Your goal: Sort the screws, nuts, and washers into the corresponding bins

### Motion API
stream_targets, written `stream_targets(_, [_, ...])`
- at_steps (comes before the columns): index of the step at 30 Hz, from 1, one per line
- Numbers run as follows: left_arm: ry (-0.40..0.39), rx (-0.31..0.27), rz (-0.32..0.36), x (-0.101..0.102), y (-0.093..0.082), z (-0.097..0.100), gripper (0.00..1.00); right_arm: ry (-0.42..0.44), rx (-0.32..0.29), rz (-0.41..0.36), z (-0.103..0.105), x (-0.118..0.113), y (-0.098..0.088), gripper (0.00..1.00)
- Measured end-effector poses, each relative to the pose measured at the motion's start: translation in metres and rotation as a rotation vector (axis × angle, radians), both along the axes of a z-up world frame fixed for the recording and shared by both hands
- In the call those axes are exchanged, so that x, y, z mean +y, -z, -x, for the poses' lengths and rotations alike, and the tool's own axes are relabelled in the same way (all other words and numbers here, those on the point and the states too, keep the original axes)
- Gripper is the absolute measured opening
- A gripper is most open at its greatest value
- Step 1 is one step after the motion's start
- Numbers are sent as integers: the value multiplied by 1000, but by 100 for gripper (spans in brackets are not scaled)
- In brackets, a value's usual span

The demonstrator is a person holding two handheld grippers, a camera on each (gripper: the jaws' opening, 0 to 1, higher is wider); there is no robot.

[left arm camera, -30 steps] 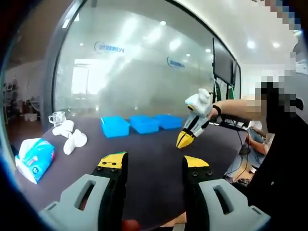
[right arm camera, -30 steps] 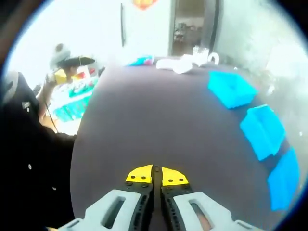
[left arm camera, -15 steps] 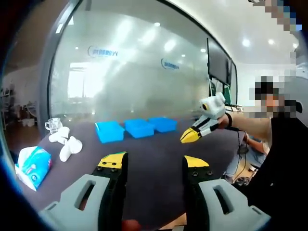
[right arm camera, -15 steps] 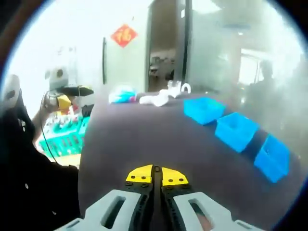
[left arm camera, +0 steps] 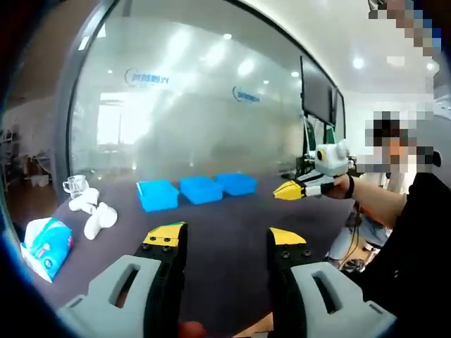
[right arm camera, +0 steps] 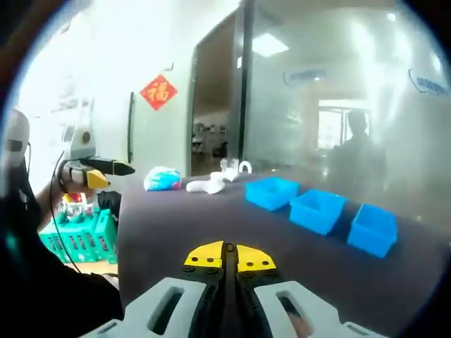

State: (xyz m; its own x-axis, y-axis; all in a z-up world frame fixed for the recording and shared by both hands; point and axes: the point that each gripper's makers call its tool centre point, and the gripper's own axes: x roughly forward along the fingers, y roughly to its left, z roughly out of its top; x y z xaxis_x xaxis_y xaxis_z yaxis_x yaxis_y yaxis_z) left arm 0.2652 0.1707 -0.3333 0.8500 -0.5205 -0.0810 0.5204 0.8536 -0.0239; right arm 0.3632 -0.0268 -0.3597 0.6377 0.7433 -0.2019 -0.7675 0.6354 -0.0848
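Bins (left arm camera: 201,190), three blue in a row, contents hidden; left hand-held gripper (left arm camera: 225,239) agape, right hand-held gripper (right arm camera: 224,256) closed.

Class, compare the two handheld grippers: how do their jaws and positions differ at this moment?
The left gripper has its yellow-tipped jaws spread apart; the right gripper has its jaws closed together. The left gripper is held beside the dark table, the right gripper above the table's surface. Both share grey bodies and hold nothing.
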Motion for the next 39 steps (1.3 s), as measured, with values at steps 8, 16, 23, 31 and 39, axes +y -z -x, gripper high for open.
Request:
stream_targets(8, [7, -3, 2, 2, -2, -1, 45, 57, -65, -53, -27, -3, -29, 1])
stream_targets(16, [-2, -3, 11, 9, -1, -1, 45, 99, -86, -102, -68, -2, -52, 1])
stream_targets(23, [-16, 1, 15, 15, 1, -1, 45, 141, -92, -99, -111, 4, -60, 1])
stream_targets(31, [-29, 4, 15, 20, 2, -2, 45, 211, -85, -65, -167, 6, -58, 1])
stream_targets(39, [-40, 10, 9, 23, 2, -3, 45, 293, -79, -41, -217, 12, -51, 1])
